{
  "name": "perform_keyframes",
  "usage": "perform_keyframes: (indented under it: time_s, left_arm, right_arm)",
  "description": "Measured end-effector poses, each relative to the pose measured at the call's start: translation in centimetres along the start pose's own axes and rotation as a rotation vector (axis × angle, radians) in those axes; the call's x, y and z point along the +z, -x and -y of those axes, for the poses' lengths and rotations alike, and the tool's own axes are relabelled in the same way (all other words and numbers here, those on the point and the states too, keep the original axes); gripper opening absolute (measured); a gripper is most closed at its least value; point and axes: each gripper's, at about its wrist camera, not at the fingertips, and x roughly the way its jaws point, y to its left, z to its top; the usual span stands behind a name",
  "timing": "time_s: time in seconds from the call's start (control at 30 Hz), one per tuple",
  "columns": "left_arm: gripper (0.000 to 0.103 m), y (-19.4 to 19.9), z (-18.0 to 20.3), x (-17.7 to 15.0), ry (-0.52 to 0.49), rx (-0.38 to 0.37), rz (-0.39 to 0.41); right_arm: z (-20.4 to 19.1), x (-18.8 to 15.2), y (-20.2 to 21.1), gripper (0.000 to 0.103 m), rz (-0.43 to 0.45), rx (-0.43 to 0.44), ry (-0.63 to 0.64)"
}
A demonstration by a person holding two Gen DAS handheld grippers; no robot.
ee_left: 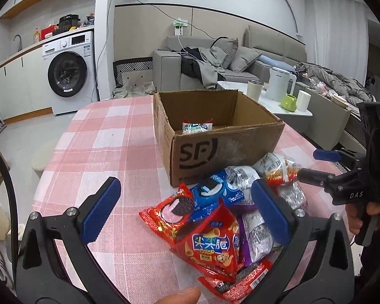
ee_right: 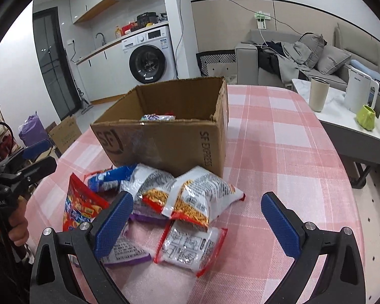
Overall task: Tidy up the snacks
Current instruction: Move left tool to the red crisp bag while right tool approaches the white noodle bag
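The snack pile (ee_right: 174, 202) is heaped on the table (ee_right: 278, 131) against the near wall of the box (ee_right: 164, 141). Both the left gripper (ee_left: 187, 207) and the right gripper (ee_right: 197, 215) are spread wide, empty. The noodle pack (ee_right: 190, 200), long axis crosswise, is judged nearer the right.

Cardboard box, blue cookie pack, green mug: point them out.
cardboard box (ee_left: 223, 152), left wrist view, front wall.
blue cookie pack (ee_left: 212, 192), left wrist view, pack face.
green mug (ee_right: 366, 117), right wrist view, body.
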Motion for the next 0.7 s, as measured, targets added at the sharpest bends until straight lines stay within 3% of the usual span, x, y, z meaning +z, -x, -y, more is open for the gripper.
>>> perform_keyframes:
  time_s: [0.7]
  left_arm:
    - [0.103, -3.0, 0.0, -2.5, -0.023, -0.040, -0.120]
  right_arm:
    - [0.2, -3.0, -4.1, 0.103, -0.167, -0.017, -0.002]
